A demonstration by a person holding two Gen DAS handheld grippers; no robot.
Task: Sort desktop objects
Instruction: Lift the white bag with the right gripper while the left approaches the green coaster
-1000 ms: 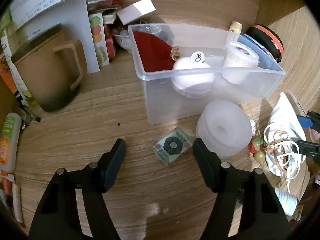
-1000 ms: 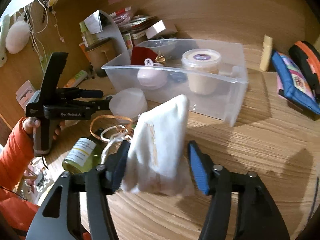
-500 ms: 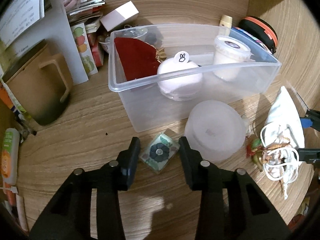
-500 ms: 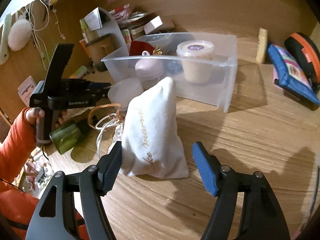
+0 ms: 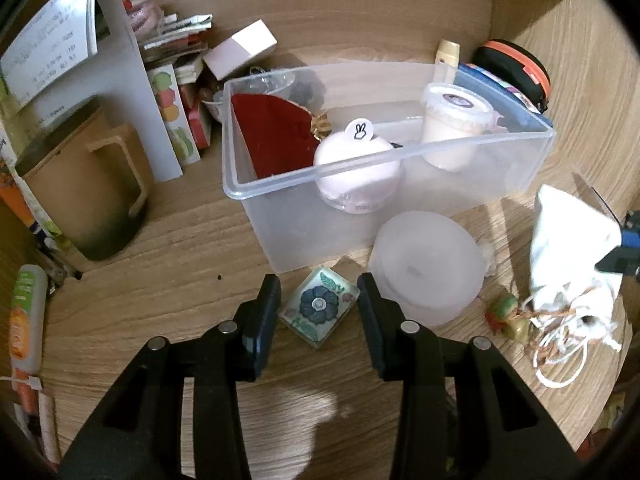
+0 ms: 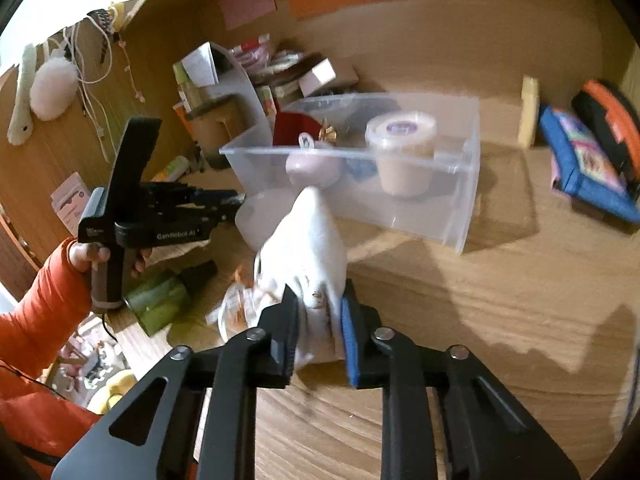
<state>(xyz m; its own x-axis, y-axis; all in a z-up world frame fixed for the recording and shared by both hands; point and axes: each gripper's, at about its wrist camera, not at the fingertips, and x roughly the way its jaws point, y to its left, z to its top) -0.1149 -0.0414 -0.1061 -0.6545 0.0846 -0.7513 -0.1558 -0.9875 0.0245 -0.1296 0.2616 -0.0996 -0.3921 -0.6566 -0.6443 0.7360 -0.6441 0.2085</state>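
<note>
The clear plastic bin (image 5: 384, 168) stands on the wooden surface (image 5: 160, 248) and serves as the landmark here. Inside it a dark red pouch (image 5: 276, 140) leans against the left end wall, a pink round case (image 5: 356, 168) with a small rabbit sticker sits at the middle against the front wall, and a lidded cream tub (image 5: 456, 128) stands toward the right end. Something dark blue lies on the bin floor behind the pink case; what it is cannot be made out.

Just in front of the bin lies a square glass tile with a blue flower (image 5: 318, 306), and beside it to the right a frosted round lid (image 5: 428, 268). The left gripper (image 5: 318, 312) brackets the tile with narrowed jaws; whether the pads touch its edges cannot be told. A second ago these jaws stood much wider around it.

To the right of the bin's front, the white drawstring bag (image 6: 308, 248) stands pinched at its lower part by the right gripper (image 6: 320, 328), jaws clamped on the cloth. Half a second ago those jaws were spread wide on either side of the bag.

A brown mug (image 5: 84, 196) stands left of the bin. In the right wrist view, motion blur softens the bag and the pencil cases at the far right, and the bag hides most of the frosted lid. An orange sleeve (image 6: 48, 292) is cut off at the frame edge.
</note>
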